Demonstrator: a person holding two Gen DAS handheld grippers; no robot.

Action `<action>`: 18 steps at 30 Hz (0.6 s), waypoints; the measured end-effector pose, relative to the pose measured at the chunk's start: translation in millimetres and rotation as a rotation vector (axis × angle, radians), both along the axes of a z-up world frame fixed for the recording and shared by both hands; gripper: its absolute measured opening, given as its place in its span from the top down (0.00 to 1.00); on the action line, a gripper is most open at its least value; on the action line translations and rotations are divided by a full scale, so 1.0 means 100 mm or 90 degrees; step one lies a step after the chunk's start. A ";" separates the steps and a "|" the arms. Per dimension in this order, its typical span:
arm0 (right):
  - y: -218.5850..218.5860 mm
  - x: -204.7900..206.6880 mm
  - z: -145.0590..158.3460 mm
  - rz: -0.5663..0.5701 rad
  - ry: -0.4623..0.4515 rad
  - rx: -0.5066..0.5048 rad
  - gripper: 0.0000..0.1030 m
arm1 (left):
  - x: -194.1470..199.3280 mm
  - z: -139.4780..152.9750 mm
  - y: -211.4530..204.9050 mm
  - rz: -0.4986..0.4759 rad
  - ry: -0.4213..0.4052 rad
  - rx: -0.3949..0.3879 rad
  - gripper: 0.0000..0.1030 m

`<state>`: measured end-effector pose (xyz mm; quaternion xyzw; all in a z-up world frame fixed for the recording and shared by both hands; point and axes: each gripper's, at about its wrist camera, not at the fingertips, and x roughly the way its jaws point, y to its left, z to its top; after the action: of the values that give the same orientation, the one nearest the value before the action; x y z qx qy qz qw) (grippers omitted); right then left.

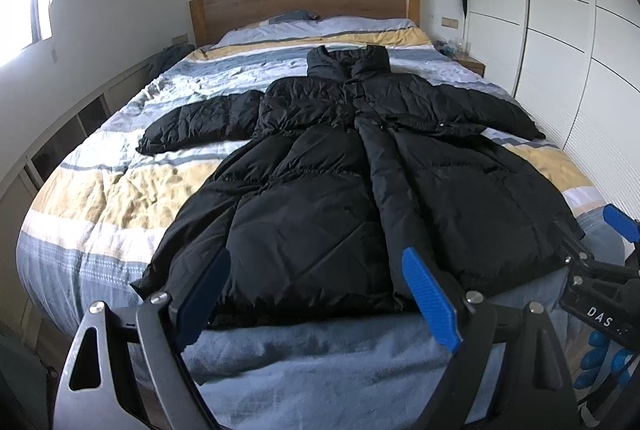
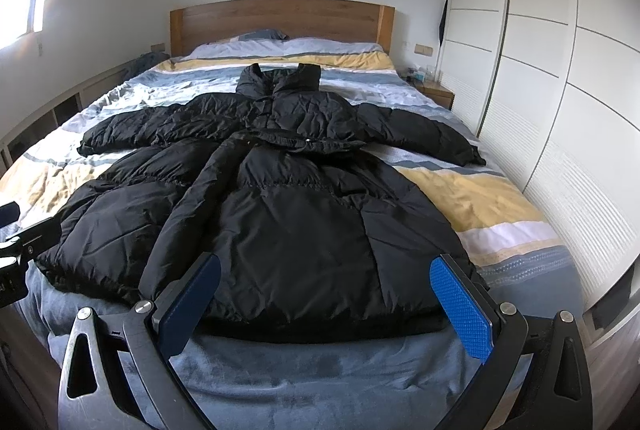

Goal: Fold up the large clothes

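A long black puffer coat (image 1: pixel 340 166) lies flat on the bed, front up, collar toward the headboard, both sleeves spread out sideways; it also shows in the right wrist view (image 2: pixel 288 198). My left gripper (image 1: pixel 316 278) is open and empty, hovering at the foot of the bed over the coat's hem, left of centre. My right gripper (image 2: pixel 324 290) is open and empty over the hem's right part. The right gripper also shows at the right edge of the left wrist view (image 1: pixel 608 270).
The bed (image 1: pixel 100 198) has a striped blue, white and yellow cover and a wooden headboard (image 1: pixel 304 2). White wardrobe doors (image 2: pixel 560 102) stand close along the right side. A nightstand (image 2: pixel 438 94) sits at the back right. A low shelf (image 1: pixel 60 142) runs along the left wall.
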<state>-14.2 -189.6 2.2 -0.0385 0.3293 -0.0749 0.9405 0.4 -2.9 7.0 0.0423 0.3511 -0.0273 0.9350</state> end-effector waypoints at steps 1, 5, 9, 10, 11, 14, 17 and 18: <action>0.01 -0.01 0.01 0.000 -0.002 -0.001 0.00 | 0.00 0.01 -0.01 -0.002 -0.001 0.001 0.15; 0.03 -0.06 0.07 0.000 -0.015 -0.009 0.00 | -0.06 0.12 -0.04 -0.017 -0.011 0.006 0.15; 0.01 -0.12 0.14 -0.005 -0.025 -0.009 0.00 | -0.10 0.18 -0.03 -0.030 -0.014 -0.004 0.15; 0.00 -0.12 0.15 -0.007 -0.024 -0.007 0.00 | -0.12 0.20 -0.02 -0.031 -0.015 -0.007 0.15; -0.01 -0.13 0.16 -0.008 -0.024 -0.006 0.00 | -0.13 0.21 -0.01 -0.028 -0.015 -0.010 0.15; -0.02 -0.16 0.19 -0.009 -0.024 0.002 0.00 | -0.18 0.23 0.05 -0.030 -0.016 -0.023 0.15; -0.01 -0.20 0.22 -0.010 -0.027 0.004 0.00 | -0.24 0.26 0.10 -0.023 -0.021 -0.028 0.15; 0.00 -0.22 0.23 -0.009 -0.028 0.003 0.00 | -0.26 0.26 0.12 -0.022 -0.022 -0.031 0.15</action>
<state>-35.8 -189.7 24.9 -0.0327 0.3091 -0.0816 0.9470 -25.1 8.7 33.2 0.0259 0.3333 -0.0509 0.9411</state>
